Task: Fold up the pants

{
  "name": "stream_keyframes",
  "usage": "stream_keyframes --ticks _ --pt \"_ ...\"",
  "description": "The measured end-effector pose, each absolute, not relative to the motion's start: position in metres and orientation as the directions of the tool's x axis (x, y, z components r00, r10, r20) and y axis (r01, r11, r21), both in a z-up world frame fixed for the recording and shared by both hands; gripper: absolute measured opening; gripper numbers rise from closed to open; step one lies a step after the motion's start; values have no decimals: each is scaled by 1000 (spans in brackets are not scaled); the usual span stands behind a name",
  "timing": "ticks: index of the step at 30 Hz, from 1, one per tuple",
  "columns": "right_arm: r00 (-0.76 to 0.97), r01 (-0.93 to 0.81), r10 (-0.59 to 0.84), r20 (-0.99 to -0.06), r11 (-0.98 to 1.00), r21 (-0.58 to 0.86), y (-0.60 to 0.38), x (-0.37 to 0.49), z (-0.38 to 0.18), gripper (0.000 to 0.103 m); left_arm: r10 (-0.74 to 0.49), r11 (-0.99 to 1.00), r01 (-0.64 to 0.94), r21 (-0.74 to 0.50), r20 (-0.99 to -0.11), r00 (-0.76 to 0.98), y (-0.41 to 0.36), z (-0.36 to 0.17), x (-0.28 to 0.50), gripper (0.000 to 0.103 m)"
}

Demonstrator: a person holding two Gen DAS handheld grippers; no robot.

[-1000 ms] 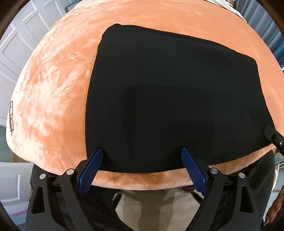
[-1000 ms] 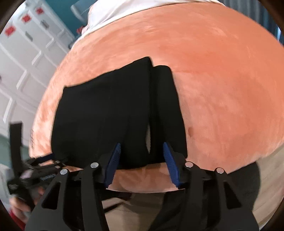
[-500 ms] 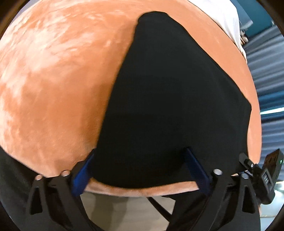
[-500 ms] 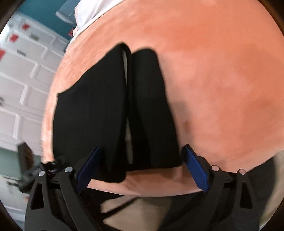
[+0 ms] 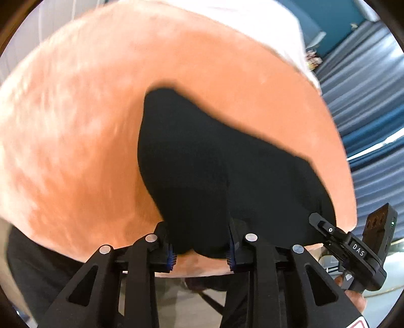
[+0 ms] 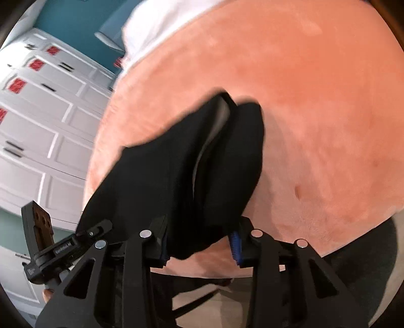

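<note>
There was 1 pair of black pants (image 5: 227,171), seen in both wrist views, lying on 1 orange plush cover (image 5: 75,151). There were 2 grippers: the left gripper (image 5: 202,252) and the right gripper (image 6: 200,248), each with 2 fingers tipped by 2 blue pads (image 6: 235,243). Each view also caught the other gripper at its edge. On the right gripper's frame 4 round silver bolts (image 6: 145,233) showed, and 4 on the left. 1 white sheet (image 6: 156,22) lay at the far end. At least 4 red labels (image 6: 17,84) marked the white cabinet fronts (image 6: 38,131).
</note>
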State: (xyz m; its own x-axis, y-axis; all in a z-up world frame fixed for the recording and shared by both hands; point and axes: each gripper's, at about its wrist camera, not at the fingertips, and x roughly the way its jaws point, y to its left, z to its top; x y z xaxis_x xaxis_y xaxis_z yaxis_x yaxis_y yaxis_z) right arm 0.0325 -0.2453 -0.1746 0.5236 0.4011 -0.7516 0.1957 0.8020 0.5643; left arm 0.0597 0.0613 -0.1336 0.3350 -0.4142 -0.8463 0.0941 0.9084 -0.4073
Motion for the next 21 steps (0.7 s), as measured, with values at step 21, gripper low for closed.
stream_keyframes --ticks 21 --pt "902 -256 368 -223 876 409 -237 181 114 34 -493 868 416 -272 -377 784 30 164 194 22"
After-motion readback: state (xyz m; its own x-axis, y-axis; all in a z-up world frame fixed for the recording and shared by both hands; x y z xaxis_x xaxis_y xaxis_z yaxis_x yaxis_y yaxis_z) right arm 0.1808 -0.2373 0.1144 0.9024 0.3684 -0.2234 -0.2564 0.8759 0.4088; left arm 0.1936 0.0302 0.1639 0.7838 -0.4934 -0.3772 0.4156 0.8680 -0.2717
